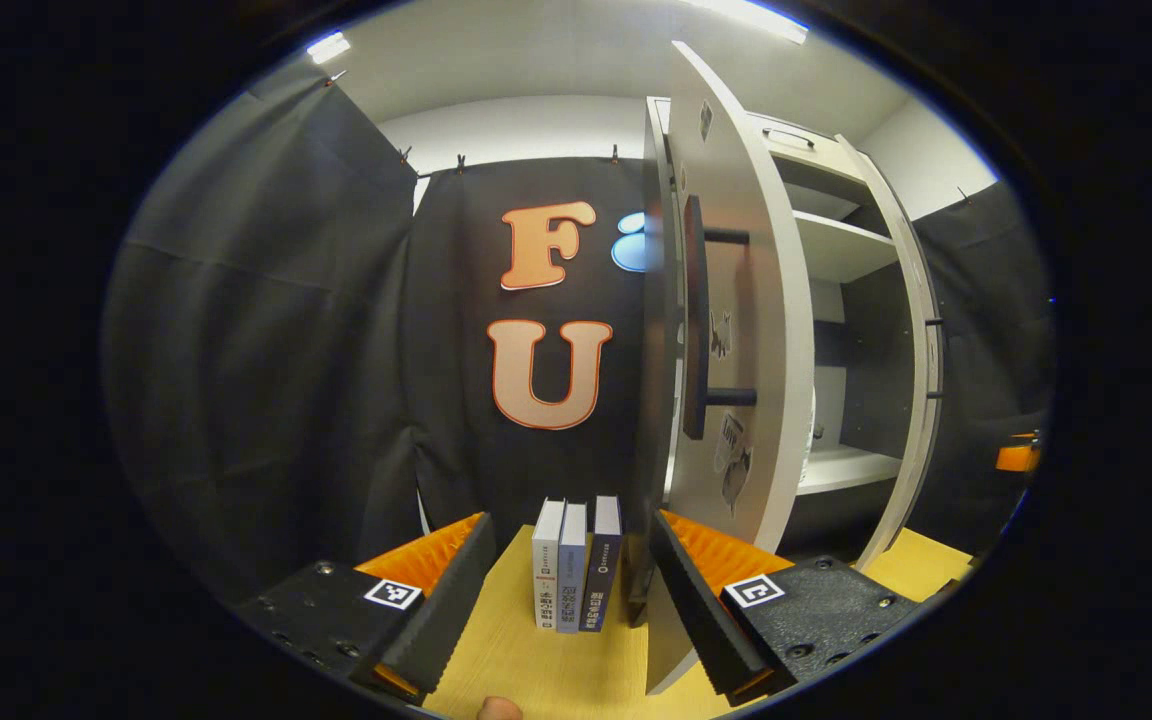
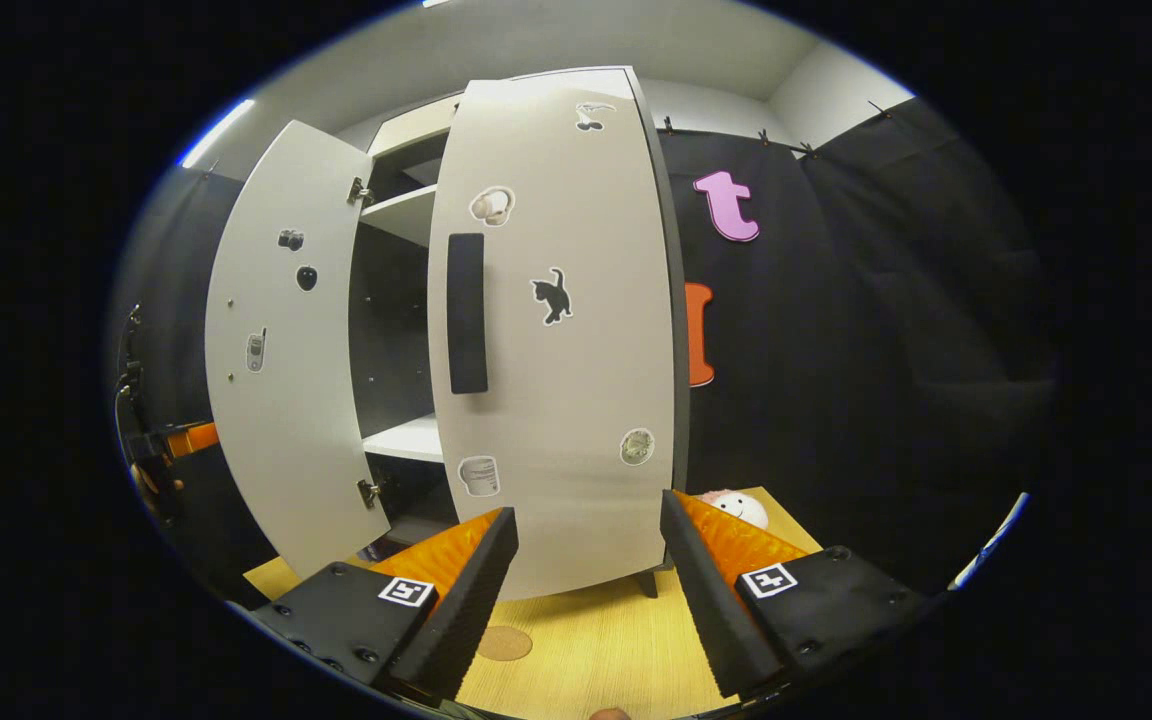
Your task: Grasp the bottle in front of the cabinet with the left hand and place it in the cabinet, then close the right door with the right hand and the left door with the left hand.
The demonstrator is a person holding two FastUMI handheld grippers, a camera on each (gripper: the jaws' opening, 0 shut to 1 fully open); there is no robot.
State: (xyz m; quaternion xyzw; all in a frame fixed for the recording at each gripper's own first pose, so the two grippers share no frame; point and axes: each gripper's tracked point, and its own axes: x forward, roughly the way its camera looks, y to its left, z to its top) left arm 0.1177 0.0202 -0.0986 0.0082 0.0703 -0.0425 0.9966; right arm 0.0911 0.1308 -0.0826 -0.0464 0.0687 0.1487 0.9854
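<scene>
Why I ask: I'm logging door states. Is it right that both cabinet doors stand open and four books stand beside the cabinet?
Not quite: three books, not four, stand on the table beside the cabinet, as the left gripper view shows. Both doors do stand open.

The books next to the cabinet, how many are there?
3. The books stand upright in a row on the wooden table, left of the cabinet's open door: a white one, a blue-grey one, a dark one. More could hide behind.
</scene>
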